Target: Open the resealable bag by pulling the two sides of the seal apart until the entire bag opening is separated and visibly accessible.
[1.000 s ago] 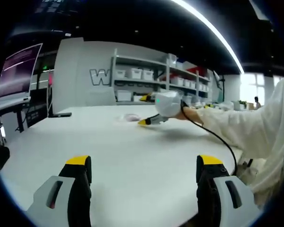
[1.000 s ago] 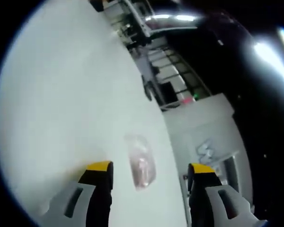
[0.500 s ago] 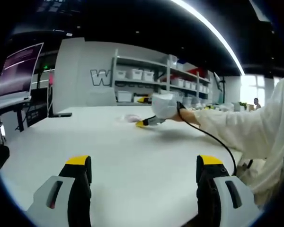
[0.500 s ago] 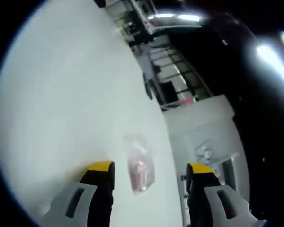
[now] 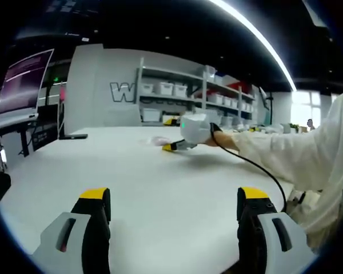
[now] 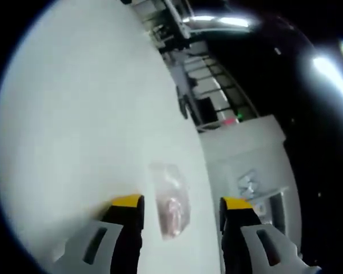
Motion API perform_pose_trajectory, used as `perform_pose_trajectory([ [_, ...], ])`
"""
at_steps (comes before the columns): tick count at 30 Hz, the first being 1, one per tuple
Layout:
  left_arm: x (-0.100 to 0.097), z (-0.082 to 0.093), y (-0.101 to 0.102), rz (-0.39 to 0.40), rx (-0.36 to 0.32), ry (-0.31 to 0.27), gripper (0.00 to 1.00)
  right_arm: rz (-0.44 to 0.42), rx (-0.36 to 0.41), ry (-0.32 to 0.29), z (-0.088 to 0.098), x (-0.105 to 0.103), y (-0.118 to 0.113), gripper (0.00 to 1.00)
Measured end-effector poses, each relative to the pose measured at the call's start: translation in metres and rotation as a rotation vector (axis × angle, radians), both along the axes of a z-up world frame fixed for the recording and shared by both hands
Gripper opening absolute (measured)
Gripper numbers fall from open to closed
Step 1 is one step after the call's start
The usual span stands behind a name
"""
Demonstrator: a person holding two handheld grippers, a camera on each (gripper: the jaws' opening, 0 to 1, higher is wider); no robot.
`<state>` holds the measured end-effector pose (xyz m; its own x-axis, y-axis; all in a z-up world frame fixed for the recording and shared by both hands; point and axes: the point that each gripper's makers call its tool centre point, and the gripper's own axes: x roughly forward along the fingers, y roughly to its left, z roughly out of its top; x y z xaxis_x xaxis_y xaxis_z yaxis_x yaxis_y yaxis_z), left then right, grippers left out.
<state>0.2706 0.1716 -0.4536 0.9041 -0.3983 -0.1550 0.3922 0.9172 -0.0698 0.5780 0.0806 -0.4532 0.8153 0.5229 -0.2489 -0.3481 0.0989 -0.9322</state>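
A small clear resealable bag (image 6: 171,200) with something pinkish inside lies flat on the white table (image 6: 80,131). My right gripper (image 6: 180,204) is open, its yellow-tipped jaws standing either side of the bag just above the table. In the left gripper view the same bag (image 5: 159,140) shows far off, with the right gripper (image 5: 170,146) reaching to it from the right in a white-sleeved hand. My left gripper (image 5: 174,197) hovers open over the table's near part, far from the bag, nothing between its jaws.
A person's white sleeve (image 5: 308,154) and a black cable (image 5: 257,165) cross the right side of the table. Shelves with white bins (image 5: 177,91) stand behind the table. A monitor (image 5: 23,83) is at the far left, and a dark flat object (image 5: 74,136) lies at the table's far edge.
My right gripper has edged closer to the bag and its jaws have narrowed a little around it. The left gripper has stayed still.
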Motion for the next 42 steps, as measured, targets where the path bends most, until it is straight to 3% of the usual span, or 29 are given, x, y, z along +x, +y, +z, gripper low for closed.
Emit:
perform_pose_trajectory([
  [28, 0.009, -0.014, 0.008, 0.004, -0.019, 0.026, 0.91, 0.006, -0.083, 0.06, -0.012, 0.038, 0.015, 0.4],
  [35, 0.011, -0.016, 0.013, 0.015, -0.023, 0.031, 0.91, 0.016, -0.1, 0.058, -0.013, 0.037, 0.02, 0.38],
  [42, 0.011, -0.018, 0.013, 0.013, -0.022, 0.037, 0.9, 0.034, -0.111, 0.067, -0.02, 0.036, 0.026, 0.28],
])
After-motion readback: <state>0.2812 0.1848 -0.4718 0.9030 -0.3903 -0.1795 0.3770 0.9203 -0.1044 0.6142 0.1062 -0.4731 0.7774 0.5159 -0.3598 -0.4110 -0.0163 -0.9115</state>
